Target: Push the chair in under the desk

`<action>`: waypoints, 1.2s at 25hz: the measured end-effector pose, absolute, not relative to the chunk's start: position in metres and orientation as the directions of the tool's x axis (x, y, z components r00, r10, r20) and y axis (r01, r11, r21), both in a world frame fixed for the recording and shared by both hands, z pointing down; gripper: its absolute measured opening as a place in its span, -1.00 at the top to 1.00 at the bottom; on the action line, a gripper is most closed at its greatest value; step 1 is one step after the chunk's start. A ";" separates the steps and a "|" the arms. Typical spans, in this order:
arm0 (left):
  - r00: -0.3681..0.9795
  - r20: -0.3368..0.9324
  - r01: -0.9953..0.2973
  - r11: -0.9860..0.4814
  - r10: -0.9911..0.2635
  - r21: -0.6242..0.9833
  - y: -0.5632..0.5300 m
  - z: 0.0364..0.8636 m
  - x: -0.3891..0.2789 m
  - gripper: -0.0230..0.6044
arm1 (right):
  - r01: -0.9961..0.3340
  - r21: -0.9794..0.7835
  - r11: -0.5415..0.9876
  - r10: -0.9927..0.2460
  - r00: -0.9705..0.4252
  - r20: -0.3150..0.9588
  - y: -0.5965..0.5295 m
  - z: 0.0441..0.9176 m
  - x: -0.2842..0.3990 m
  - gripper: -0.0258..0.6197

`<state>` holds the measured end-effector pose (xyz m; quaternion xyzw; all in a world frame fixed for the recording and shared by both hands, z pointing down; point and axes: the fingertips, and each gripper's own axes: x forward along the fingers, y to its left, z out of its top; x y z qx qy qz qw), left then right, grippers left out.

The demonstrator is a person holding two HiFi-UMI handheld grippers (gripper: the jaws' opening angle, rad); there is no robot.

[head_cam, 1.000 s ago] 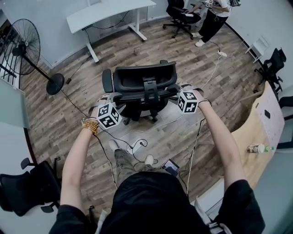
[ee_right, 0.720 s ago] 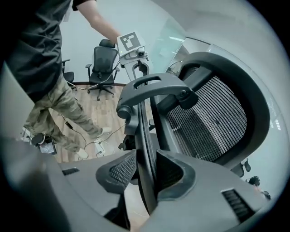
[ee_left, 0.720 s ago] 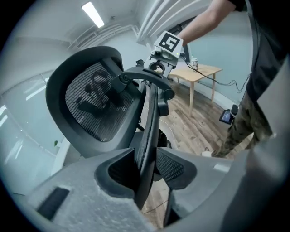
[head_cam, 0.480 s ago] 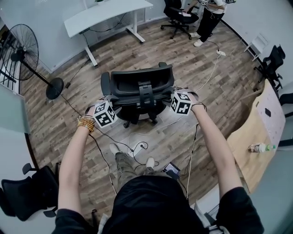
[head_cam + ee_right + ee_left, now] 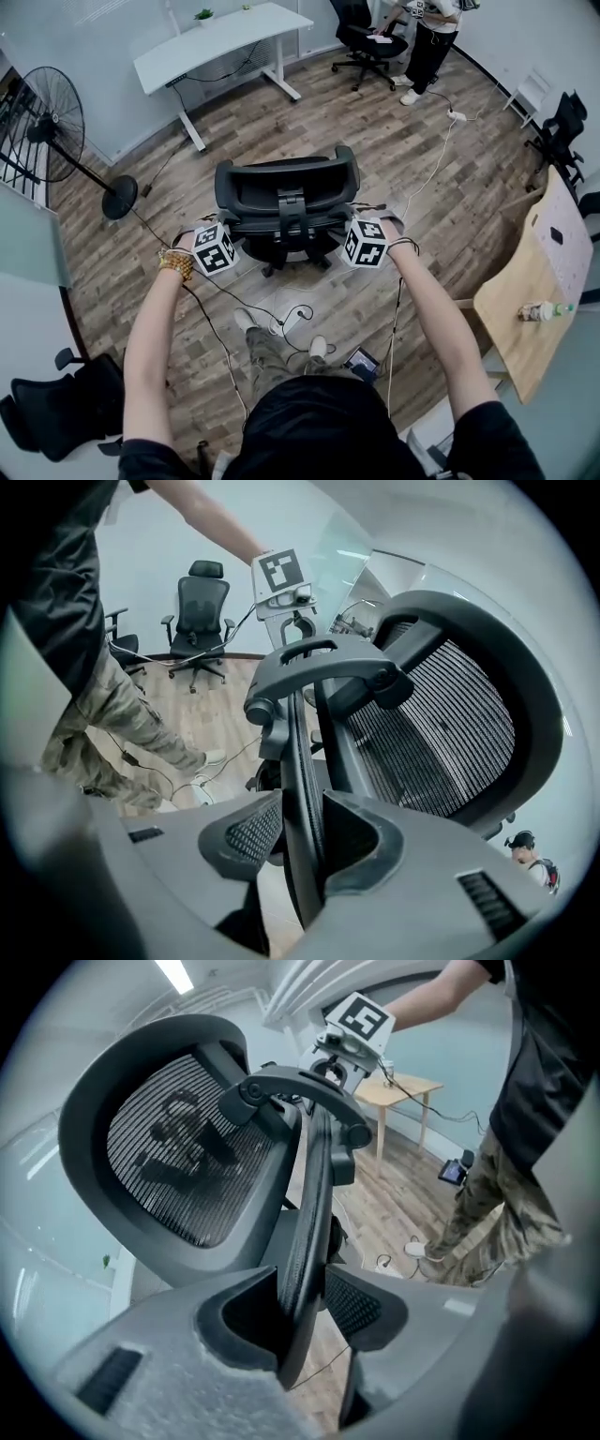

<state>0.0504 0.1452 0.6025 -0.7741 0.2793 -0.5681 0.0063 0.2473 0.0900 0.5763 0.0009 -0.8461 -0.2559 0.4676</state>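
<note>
A black mesh office chair [image 5: 286, 197] stands on the wood floor with its back to me. The white desk [image 5: 225, 33] is well beyond it. My left gripper [image 5: 228, 234] clamps the backrest's left edge and my right gripper [image 5: 354, 228] the right edge. In the left gripper view the backrest rim [image 5: 314, 1194] runs between the jaws of the left gripper [image 5: 302, 1288], pressed by both pads; these jaws have just been opening a little. In the right gripper view the rim [image 5: 300, 761] sits pinched in the right gripper [image 5: 302, 832], whose jaws have just been closing.
A standing fan [image 5: 52, 122] is at the left. A person [image 5: 427, 37] stands by another chair at the top right. A wooden table [image 5: 525, 281] with a bottle [image 5: 544, 309] lies at the right. Cables and a power strip [image 5: 281, 323] trail by my feet.
Both marker cubes have drawn closer together against the backrest's sides. The chair has turned slightly, and more of the white desk shows at the top.
</note>
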 end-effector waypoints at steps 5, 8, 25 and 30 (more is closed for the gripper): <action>0.163 0.875 -0.350 -0.856 -0.457 -0.381 0.143 0.608 0.044 0.40 | 0.227 0.389 0.893 -0.224 -0.525 0.821 0.090 0.578 0.242 0.51; 0.164 0.878 -0.344 -0.860 -0.449 -0.376 0.143 0.611 0.045 0.41 | 0.227 0.350 0.909 -0.201 -0.498 0.844 0.090 0.580 0.242 0.51; 0.202 0.903 -0.285 -0.905 -0.378 -0.316 0.138 0.633 0.058 0.57 | 0.327 0.436 0.838 -0.283 -0.421 0.861 0.082 0.591 0.248 0.51; 0.216 0.902 -0.287 -0.907 -0.374 -0.308 0.140 0.633 0.059 0.57 | 0.399 0.420 0.815 -0.247 -0.417 0.875 0.086 0.605 0.241 0.58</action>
